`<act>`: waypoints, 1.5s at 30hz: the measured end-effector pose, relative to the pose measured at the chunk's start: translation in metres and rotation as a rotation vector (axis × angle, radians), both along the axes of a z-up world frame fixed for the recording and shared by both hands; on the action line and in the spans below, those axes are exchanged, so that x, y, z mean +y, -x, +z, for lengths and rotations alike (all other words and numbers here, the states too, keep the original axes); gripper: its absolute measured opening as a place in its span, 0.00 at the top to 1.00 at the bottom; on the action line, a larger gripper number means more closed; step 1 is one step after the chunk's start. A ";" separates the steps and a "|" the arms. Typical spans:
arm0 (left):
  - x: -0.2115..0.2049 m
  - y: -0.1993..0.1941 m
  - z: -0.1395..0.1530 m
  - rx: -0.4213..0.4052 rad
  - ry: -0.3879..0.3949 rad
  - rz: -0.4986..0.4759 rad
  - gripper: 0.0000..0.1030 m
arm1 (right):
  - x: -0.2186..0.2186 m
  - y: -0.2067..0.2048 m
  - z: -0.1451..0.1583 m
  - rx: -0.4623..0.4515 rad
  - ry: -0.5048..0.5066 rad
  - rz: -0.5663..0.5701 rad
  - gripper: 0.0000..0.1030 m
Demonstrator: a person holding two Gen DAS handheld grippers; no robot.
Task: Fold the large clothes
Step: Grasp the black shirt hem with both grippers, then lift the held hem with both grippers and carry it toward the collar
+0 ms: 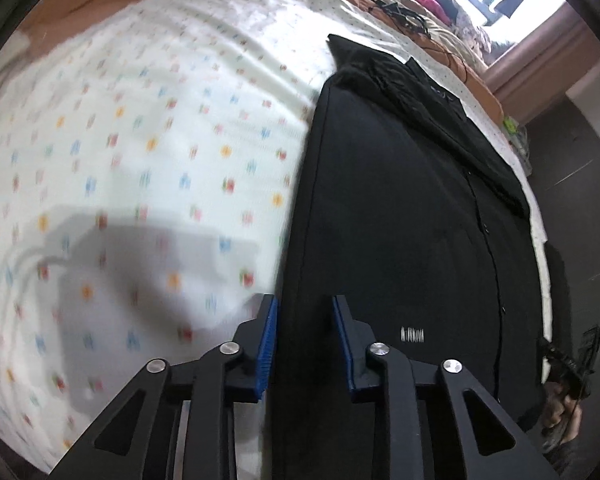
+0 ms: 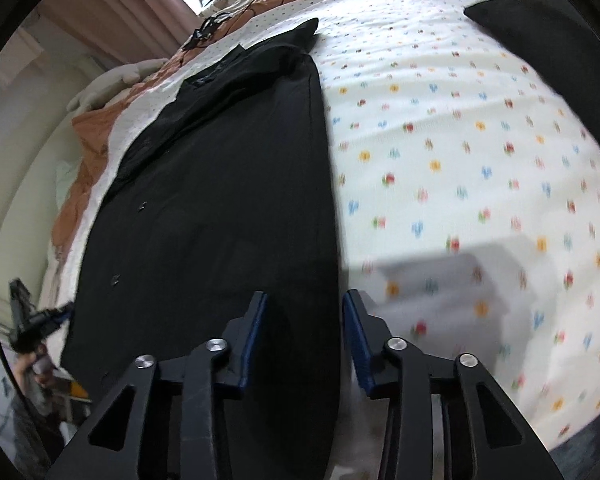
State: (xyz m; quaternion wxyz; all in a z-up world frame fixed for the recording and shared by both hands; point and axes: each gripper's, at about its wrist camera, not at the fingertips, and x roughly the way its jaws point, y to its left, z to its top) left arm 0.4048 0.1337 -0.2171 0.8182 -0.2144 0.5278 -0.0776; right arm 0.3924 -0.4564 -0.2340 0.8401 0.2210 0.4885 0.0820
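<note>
Left wrist view shows your left gripper (image 1: 304, 320) pointing down over the long edge of the black garment (image 1: 400, 208), which lies flat and lengthwise on the bed (image 1: 140, 140), a white sheet dotted with small coloured motifs. The garment's straight edge runs up from between the blue pads: the near pad sits over the sheet just beside the cloth, the other over the black fabric, so the edge lies in the gap. The jaws stand partly apart, and you cannot tell from this picture whether the pads already press on the cloth. A small white label (image 1: 413, 335) shows on the fabric just beside the right-hand finger, and a line of buttons runs along the garment toward the collar end at the far side of the bed. Right wrist view shows your right gripper (image 2: 305, 312) in the mirror position at the garment's (image 2: 220, 200) opposite long edge, with the dark edge passing between its blue pads and the patterned sheet (image 2: 460, 160) to the other side; these jaws too are partly apart, with the grip unclear. The other gripper and the hand (image 2: 32, 364) holding it appear at the near left rim. An orange blanket (image 2: 88, 120) lies bunched along the far edge of the bed.
</note>
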 end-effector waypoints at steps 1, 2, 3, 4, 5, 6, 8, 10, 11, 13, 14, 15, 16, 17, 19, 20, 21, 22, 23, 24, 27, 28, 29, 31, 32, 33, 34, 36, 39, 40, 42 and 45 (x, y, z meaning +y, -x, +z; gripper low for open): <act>0.002 0.009 -0.001 -0.005 0.018 0.006 0.74 | -0.001 0.005 -0.001 -0.003 -0.018 -0.004 0.64; 0.004 0.016 -0.001 -0.008 0.034 0.011 0.74 | -0.001 0.011 -0.002 -0.007 -0.035 -0.007 0.64; 0.004 0.021 -0.001 -0.009 0.045 0.014 0.74 | -0.001 0.017 -0.004 -0.011 -0.050 -0.010 0.64; 0.006 0.028 -0.001 -0.010 0.063 0.019 0.74 | -0.001 0.022 -0.005 -0.017 -0.067 -0.012 0.64; 0.007 0.035 -0.002 -0.014 0.076 0.021 0.74 | -0.001 0.028 -0.006 -0.024 -0.084 -0.011 0.64; 0.007 0.037 -0.001 -0.017 0.081 0.020 0.74 | -0.001 0.033 -0.007 -0.031 -0.103 -0.011 0.64; 0.008 0.049 -0.004 -0.020 0.106 0.023 0.74 | -0.001 0.042 -0.012 -0.040 -0.145 -0.018 0.64; 0.008 0.058 -0.005 -0.023 0.138 0.026 0.74 | -0.002 0.053 -0.016 -0.052 -0.187 -0.027 0.64; 0.009 0.062 -0.005 -0.024 0.152 0.028 0.74 | -0.001 0.058 -0.018 -0.059 -0.209 -0.032 0.64; 0.011 0.072 -0.007 -0.028 0.191 0.035 0.74 | -0.001 0.064 -0.022 -0.069 -0.245 -0.038 0.64; 0.012 0.075 -0.008 -0.031 0.205 0.037 0.74 | 0.000 0.068 -0.024 -0.075 -0.261 -0.040 0.64; 0.013 0.079 -0.009 -0.032 0.219 0.040 0.74 | 0.001 0.070 -0.026 -0.079 -0.273 -0.044 0.64; 0.013 0.083 -0.009 -0.037 0.239 0.041 0.74 | 0.001 0.073 -0.028 -0.082 -0.286 -0.049 0.64; 0.013 0.085 -0.009 -0.038 0.247 0.042 0.74 | 0.001 0.076 -0.030 -0.084 -0.306 -0.053 0.64; 0.014 0.091 -0.010 -0.043 0.272 0.048 0.74 | 0.003 0.079 -0.033 -0.088 -0.347 -0.065 0.64; 0.014 0.094 -0.011 -0.045 0.284 0.051 0.74 | 0.004 0.080 -0.035 -0.088 -0.360 -0.070 0.64; 0.015 0.095 -0.012 -0.045 0.293 0.053 0.74 | 0.006 0.080 -0.038 -0.088 -0.375 -0.073 0.64; 0.015 0.097 -0.013 -0.044 0.305 0.056 0.74 | 0.007 0.080 -0.040 -0.089 -0.387 -0.074 0.64; 0.016 0.098 -0.012 -0.047 0.314 0.054 0.74 | 0.008 0.080 -0.041 -0.091 -0.399 -0.074 0.64; 0.016 0.099 -0.012 -0.049 0.323 0.053 0.74 | 0.009 0.080 -0.042 -0.093 -0.408 -0.075 0.64; 0.017 0.101 -0.015 -0.052 0.350 0.059 0.74 | 0.013 0.075 -0.046 -0.098 -0.441 -0.079 0.64; 0.018 0.100 -0.017 -0.051 0.372 0.065 0.74 | 0.014 0.074 -0.047 -0.099 -0.452 -0.081 0.64; 0.019 0.098 -0.019 -0.051 0.395 0.071 0.74 | 0.015 0.070 -0.049 -0.103 -0.466 -0.085 0.64; 0.018 0.095 -0.022 -0.050 0.415 0.083 0.74 | 0.017 0.065 -0.049 -0.105 -0.479 -0.092 0.64; 0.017 0.093 -0.023 -0.052 0.419 0.086 0.74 | 0.019 0.061 -0.050 -0.105 -0.484 -0.097 0.64; 0.015 0.093 -0.023 -0.052 0.420 0.087 0.74 | 0.020 0.060 -0.050 -0.106 -0.486 -0.100 0.64; 0.013 0.091 -0.024 -0.052 0.423 0.089 0.74 | 0.021 0.058 -0.050 -0.107 -0.487 -0.103 0.64; 0.012 0.091 -0.024 -0.052 0.428 0.093 0.74 | 0.021 0.056 -0.049 -0.111 -0.483 -0.106 0.64; 0.011 0.093 -0.025 -0.069 0.437 0.107 0.74 | 0.020 0.059 -0.050 -0.119 -0.477 -0.114 0.73; 0.012 0.096 -0.025 -0.076 0.440 0.119 0.74 | 0.019 0.059 -0.051 -0.117 -0.470 -0.120 0.78; 0.013 0.101 -0.024 -0.089 0.427 0.138 0.81 | 0.017 0.059 -0.055 -0.117 -0.469 -0.128 0.87; 0.014 0.106 -0.019 -0.123 0.416 0.148 0.86 | 0.018 0.063 -0.048 -0.141 -0.453 -0.124 0.90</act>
